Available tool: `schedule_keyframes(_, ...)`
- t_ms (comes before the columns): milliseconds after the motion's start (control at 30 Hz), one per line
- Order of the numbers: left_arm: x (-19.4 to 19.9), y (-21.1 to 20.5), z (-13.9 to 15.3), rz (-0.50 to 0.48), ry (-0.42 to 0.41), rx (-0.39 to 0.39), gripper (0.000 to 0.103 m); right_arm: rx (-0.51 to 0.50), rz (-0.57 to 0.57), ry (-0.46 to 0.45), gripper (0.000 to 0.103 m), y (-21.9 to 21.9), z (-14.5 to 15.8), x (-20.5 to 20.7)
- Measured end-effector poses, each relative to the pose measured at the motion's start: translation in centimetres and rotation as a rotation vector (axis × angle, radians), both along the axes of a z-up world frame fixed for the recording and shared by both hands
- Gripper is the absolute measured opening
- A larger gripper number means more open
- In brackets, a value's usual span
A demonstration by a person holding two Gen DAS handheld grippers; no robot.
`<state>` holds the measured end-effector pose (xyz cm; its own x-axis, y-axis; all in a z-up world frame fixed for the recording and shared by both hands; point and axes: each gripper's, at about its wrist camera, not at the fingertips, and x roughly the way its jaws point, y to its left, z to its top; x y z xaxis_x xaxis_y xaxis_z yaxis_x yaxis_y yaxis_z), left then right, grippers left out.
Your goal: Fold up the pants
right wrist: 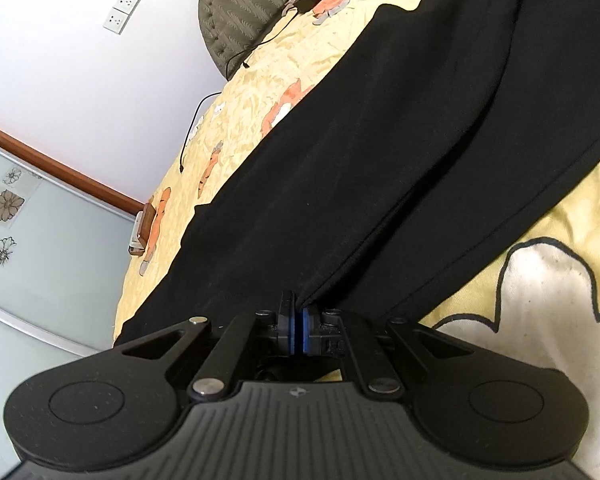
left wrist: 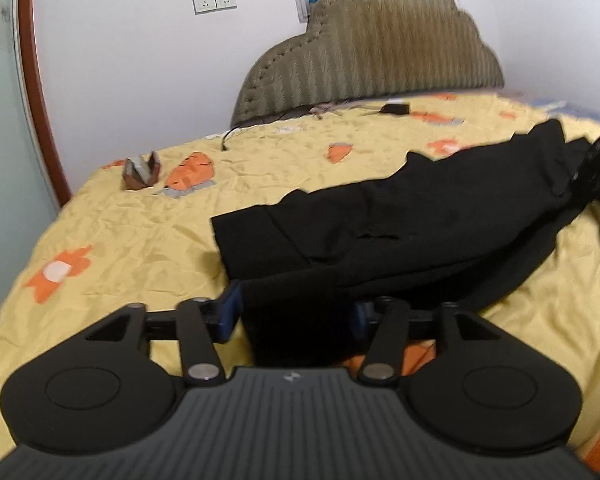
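Note:
Black pants [left wrist: 420, 224] lie across a yellow bedspread [left wrist: 148, 240], partly lifted and draped. In the left wrist view my left gripper [left wrist: 296, 312] is open, its blue-padded fingers [left wrist: 230, 312] spread on either side of a fold of the pants that fills the gap. My right gripper [right wrist: 299, 330] is shut on the edge of the pants [right wrist: 380, 168], which stretch away from it up the frame. The right gripper also shows at the far right edge of the left wrist view [left wrist: 598, 160], holding the cloth raised.
A padded olive headboard [left wrist: 372, 52] stands against the white wall. A small brown open case [left wrist: 140, 174] lies near the bed's left edge. A black device with a cable [left wrist: 394, 109] lies near the headboard. A frosted glass door [right wrist: 40, 248] is at the left.

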<state>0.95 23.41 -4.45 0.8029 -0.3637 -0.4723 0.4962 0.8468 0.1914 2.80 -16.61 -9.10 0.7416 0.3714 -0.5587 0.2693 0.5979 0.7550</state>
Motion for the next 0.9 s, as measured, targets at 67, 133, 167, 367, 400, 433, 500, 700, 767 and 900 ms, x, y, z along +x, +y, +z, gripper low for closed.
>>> schedule_keyframes(67,-0.6,-0.5,0.0,-0.001,-0.038,0.063,0.062,0.0,0.001,-0.001,0.003,0.1,-0.1,-0.1)
schedule_keyframes(133,-0.9,-1.2,0.0,0.027,-0.101,0.161,0.082,0.002,0.003,0.001,0.003,0.1,-0.2,-0.1)
schedule_keyframes(167,-0.8,-1.3,-0.1,0.035,-0.112,0.187,0.084,0.004,0.006,0.002,0.003,-0.1,-0.2,-0.3)
schedule_keyframes(367,-1.3,-0.1,0.2,0.022,-0.081,0.294,0.086,0.025,0.004,0.005,0.003,-0.7,-0.5,-0.7)
schedule_keyframes(400,-1.4,0.6,0.2,0.064,-0.074,0.305,0.086,0.026,0.004,0.005,0.003,-0.7,-0.5,-0.7)
schedule_keyframes(433,-1.4,1.6,0.1,0.123,-0.067,0.313,0.086,0.027,0.004,0.006,0.003,-0.7,-0.6,-0.7)
schedule_keyframes(500,-1.5,3.7,0.5,0.218,-0.027,0.264,0.083,0.028,0.0,0.012,0.003,-0.7,-0.6,-0.6)
schedule_keyframes(700,-4.1,5.1,3.6,0.214,-0.043,-0.163,0.081,0.031,-0.007,0.019,0.003,-0.7,-0.5,-0.4)
schedule_keyframes(767,-3.5,2.0,3.7,0.158,-0.047,-0.142,0.084,0.051,-0.013,0.021,0.003,-0.9,-0.7,-0.5)
schedule_keyframes(900,-0.3,-4.8,2.6,0.119,0.003,-0.075,0.088,0.081,-0.023,0.011,0.003,-1.2,-0.9,-0.9)
